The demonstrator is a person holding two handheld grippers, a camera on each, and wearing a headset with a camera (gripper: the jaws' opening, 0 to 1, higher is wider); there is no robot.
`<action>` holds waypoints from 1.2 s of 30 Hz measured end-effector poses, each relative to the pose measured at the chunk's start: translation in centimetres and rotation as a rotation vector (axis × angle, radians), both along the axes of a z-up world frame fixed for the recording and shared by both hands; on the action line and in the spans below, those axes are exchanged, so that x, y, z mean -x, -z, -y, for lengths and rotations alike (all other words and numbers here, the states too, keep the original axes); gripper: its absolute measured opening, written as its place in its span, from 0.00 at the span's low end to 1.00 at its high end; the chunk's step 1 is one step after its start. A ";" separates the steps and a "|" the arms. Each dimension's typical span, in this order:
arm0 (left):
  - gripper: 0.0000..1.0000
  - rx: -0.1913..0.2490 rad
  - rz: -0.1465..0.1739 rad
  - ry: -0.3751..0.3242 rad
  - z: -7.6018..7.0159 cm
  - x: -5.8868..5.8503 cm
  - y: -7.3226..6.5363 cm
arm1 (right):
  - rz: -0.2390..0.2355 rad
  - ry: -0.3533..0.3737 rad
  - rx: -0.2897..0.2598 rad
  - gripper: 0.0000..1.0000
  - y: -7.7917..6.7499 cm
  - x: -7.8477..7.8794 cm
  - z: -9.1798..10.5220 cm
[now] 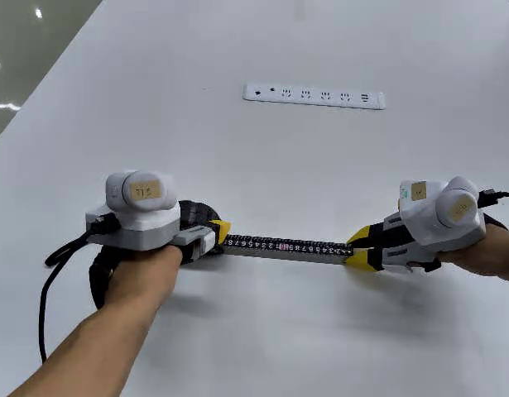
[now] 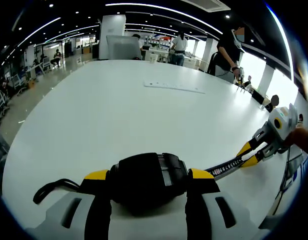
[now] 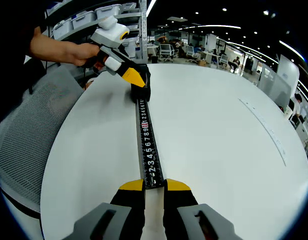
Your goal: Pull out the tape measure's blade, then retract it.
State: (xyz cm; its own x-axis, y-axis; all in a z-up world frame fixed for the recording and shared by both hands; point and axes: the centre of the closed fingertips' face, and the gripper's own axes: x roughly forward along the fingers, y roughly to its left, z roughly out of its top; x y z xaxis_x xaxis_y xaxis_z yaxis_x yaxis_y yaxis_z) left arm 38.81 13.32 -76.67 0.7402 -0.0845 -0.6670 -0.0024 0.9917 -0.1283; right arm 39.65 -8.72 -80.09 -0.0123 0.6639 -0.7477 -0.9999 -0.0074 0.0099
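Black tape measure case (image 2: 148, 182) clamped in left claw (image 1: 211, 236); right claw (image 1: 360, 248) pinches blade (image 1: 287, 246) tip. Blade stretched straight between them, across near half of white worktop (image 1: 320, 165).

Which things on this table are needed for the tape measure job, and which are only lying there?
In use:
- tape measure, clamped in the left gripper
- its blade, drawn out, its end pinched by the right gripper

Lying about:
- power strip, further back on the table
- mesh chair beside the table
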 end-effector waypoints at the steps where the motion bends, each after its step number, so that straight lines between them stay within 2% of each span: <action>1: 0.54 0.001 0.000 0.000 0.0 0.0 0.0 | -0.002 0.000 -0.001 0.09 0.0 0.0 -0.1; 26: 0.54 0.011 -0.004 0.001 -0.1 0.2 0.0 | -0.006 -0.009 -0.020 0.10 -0.1 0.4 -2.3; 36: 0.55 0.013 -0.003 -0.001 -0.1 0.2 -0.1 | -0.007 -0.014 -0.025 0.10 0.1 0.1 -3.1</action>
State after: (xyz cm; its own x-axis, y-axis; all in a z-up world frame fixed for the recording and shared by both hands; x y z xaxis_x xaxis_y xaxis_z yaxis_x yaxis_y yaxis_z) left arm 38.65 13.39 -76.59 0.7382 -0.0921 -0.6683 -0.0041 0.9900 -0.1410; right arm 39.54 -5.65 -80.19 -0.0267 0.6820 -0.7309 -0.9996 -0.0216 0.0163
